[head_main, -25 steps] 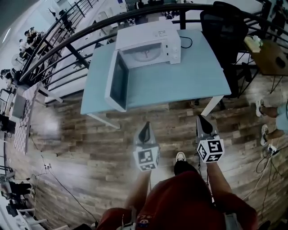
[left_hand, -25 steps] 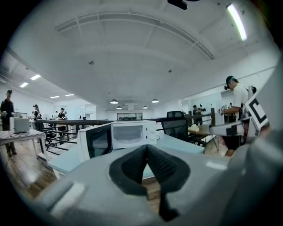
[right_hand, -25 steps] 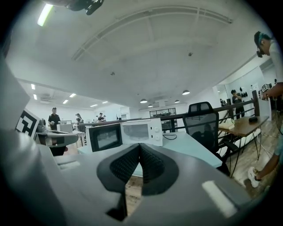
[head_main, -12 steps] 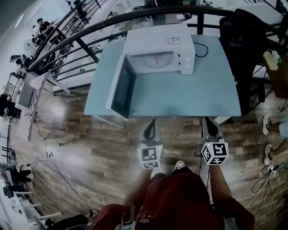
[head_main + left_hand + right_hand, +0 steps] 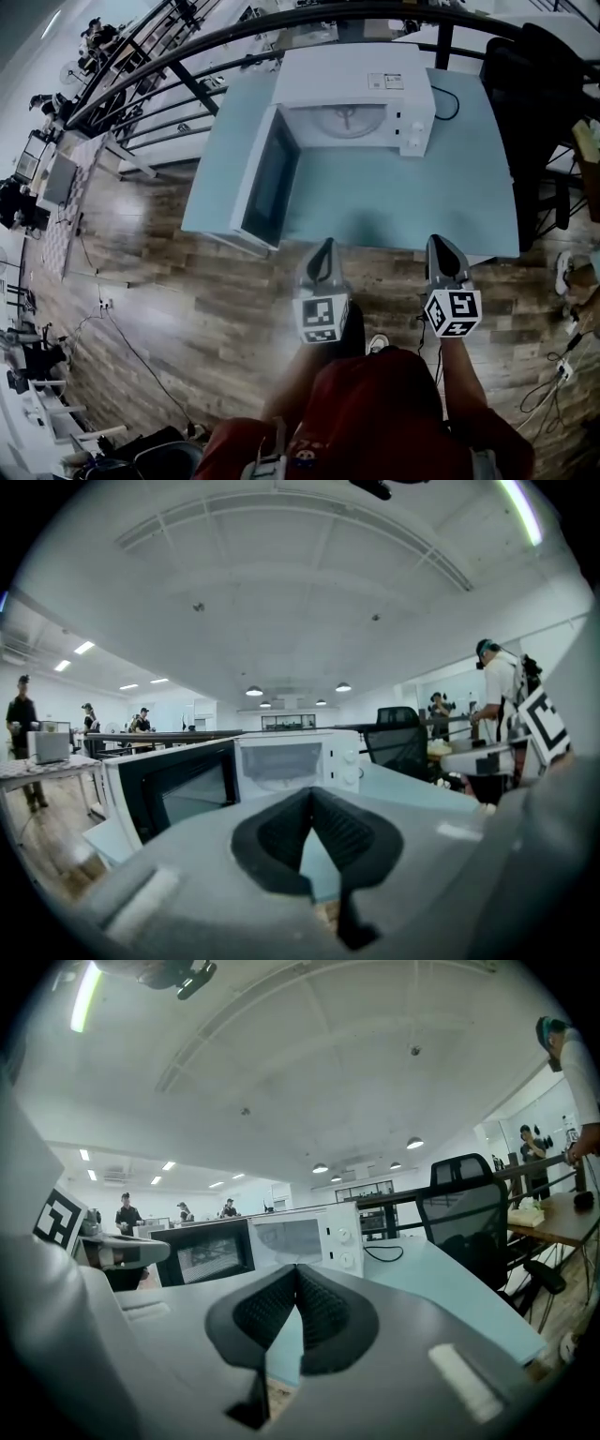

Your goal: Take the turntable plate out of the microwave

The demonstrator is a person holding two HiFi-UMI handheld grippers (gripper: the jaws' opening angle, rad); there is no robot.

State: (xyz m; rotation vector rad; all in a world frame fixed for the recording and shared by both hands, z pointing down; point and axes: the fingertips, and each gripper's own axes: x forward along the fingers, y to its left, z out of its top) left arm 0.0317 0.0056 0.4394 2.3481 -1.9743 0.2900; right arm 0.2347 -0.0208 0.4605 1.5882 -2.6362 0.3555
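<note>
A white microwave (image 5: pixel 352 94) stands at the back of a light blue table (image 5: pixel 403 202), its door (image 5: pixel 267 183) swung open to the left. Inside the cavity lies the round glass turntable plate (image 5: pixel 345 119). My left gripper (image 5: pixel 324 242) and right gripper (image 5: pixel 441 238) hover side by side over the floor at the table's front edge, both shut and empty, pointing at the microwave. In the left gripper view the left gripper (image 5: pixel 310 791) faces the open door (image 5: pixel 178 789) and cavity (image 5: pixel 281 764). In the right gripper view the right gripper (image 5: pixel 296 1267) faces the microwave (image 5: pixel 292 1237).
A black office chair (image 5: pixel 544 84) stands right of the table. A dark railing (image 5: pixel 178 70) curves behind it. A black cable (image 5: pixel 448 98) lies on the table beside the microwave. Wooden floor (image 5: pixel 187 319) lies in front. People stand far off in the room.
Both grippers have moved forward together toward the table's front edge. The table and open microwave now appear larger and closer in the head view.
</note>
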